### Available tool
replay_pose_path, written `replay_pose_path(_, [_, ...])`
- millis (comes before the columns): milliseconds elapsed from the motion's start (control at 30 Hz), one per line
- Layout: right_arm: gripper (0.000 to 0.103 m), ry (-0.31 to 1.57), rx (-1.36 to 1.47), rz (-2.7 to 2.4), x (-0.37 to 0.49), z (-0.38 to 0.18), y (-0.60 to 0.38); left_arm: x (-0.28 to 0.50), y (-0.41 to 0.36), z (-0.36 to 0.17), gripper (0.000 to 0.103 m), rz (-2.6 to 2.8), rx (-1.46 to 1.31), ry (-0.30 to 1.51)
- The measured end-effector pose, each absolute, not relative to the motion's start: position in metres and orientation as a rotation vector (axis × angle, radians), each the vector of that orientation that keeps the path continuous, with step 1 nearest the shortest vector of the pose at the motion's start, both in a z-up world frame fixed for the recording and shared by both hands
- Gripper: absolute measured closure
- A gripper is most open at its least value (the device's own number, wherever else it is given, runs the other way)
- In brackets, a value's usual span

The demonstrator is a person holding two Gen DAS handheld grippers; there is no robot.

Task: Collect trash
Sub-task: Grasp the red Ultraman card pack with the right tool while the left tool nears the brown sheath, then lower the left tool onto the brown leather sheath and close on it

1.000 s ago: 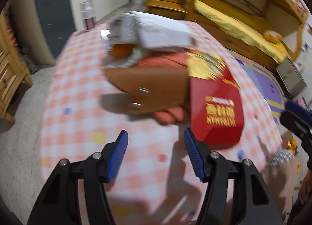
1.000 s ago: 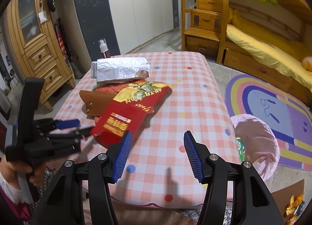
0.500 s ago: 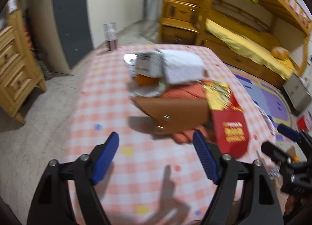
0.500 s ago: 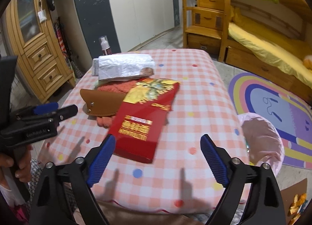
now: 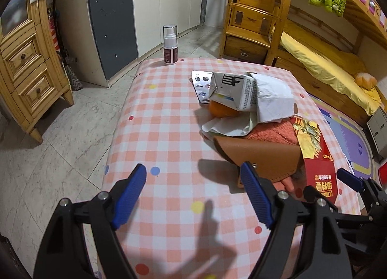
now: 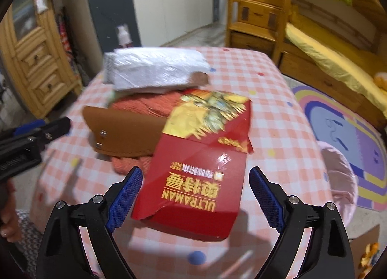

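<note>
A pile of trash lies on the pink checked table (image 5: 169, 134). It holds a grey milk carton (image 5: 232, 92), a blister pack (image 5: 199, 83), white paper (image 5: 273, 100), an orange (image 5: 219, 109), an orange cloth (image 5: 273, 134), a brown leather pouch (image 5: 261, 155) and a red Ultraman box (image 6: 200, 170). My left gripper (image 5: 193, 170) is open over bare tablecloth, just left of the pouch. My right gripper (image 6: 196, 172) is open and hangs low over the red box. The box's near end lies between the fingers, and the pads do not press on it.
A spray bottle (image 5: 170, 44) stands at the table's far edge. A pink bin bag (image 6: 338, 177) sits on the floor to the right of the table. Around the table are wooden drawers (image 5: 26, 66), a wardrobe and a bunk bed (image 5: 326, 66). A hand (image 6: 7, 218) holds the left gripper.
Both grippers have opened wider. The left one has drawn back and up from the pile. The right one has moved in and down, so the red box now lies between its fingers.
</note>
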State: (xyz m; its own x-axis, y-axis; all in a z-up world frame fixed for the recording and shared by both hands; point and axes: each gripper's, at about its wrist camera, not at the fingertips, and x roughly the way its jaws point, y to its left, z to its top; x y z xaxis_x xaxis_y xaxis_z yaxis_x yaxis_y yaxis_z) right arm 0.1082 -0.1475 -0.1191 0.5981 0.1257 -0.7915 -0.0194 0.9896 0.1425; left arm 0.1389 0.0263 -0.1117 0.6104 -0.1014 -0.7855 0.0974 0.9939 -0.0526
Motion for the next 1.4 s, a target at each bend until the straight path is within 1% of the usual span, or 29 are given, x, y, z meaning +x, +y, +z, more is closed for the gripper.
replay_pose_path(200, [0.015, 0.919, 0.162, 0.086, 0.094, -0.117, -0.170, 0.137, 0.022, -0.118, 0.025, -0.132, 0.005, 0.917])
replay_pose_path(400, [0.014, 0.960, 0.205, 0.122, 0.112, -0.127, -0.168, 0.135, 0.014, -0.119, 0.025, -0.136, 0.020, 0.920])
replay_pose_path(433, [0.017, 0.973, 0.208, 0.126, 0.114, -0.130, -0.167, 0.134, 0.013, -0.119, 0.025, -0.137, 0.023, 0.919])
replay_pose_path(467, [0.024, 0.978, 0.209, 0.123, 0.113, -0.131, -0.166, 0.134, 0.012, -0.119, 0.025, -0.139, 0.027, 0.917])
replay_pose_path(600, [0.026, 0.930, 0.149, 0.106, 0.097, -0.117, -0.166, 0.132, 0.007, -0.120, 0.025, -0.143, 0.042, 0.914])
replay_pose_path(767, [0.026, 0.886, 0.143, 0.071, 0.078, -0.102, -0.189, 0.135, -0.001, -0.122, 0.025, -0.178, 0.034, 0.913])
replay_pose_path(1033, [0.025, 0.882, 0.169, 0.053, 0.067, -0.102, -0.211, 0.156, -0.018, -0.123, 0.025, -0.219, 0.089, 0.863])
replay_pose_path(1200, [0.025, 0.879, 0.164, 0.053, 0.064, -0.100, -0.213, 0.178, -0.014, -0.119, 0.025, -0.209, 0.069, 0.864])
replay_pose_path(1233, [0.025, 0.879, 0.164, 0.053, 0.064, -0.100, -0.212, 0.181, -0.014, -0.120, 0.026, -0.190, 0.075, 0.869])
replay_pose_path(1333, [0.025, 0.880, 0.161, 0.060, 0.062, -0.099, -0.211, 0.188, -0.009, -0.126, 0.032, -0.145, 0.084, 0.911])
replay_pose_path(1400, [0.025, 0.880, 0.158, 0.065, 0.060, -0.098, -0.211, 0.186, -0.005, -0.131, 0.038, -0.135, 0.096, 0.949])
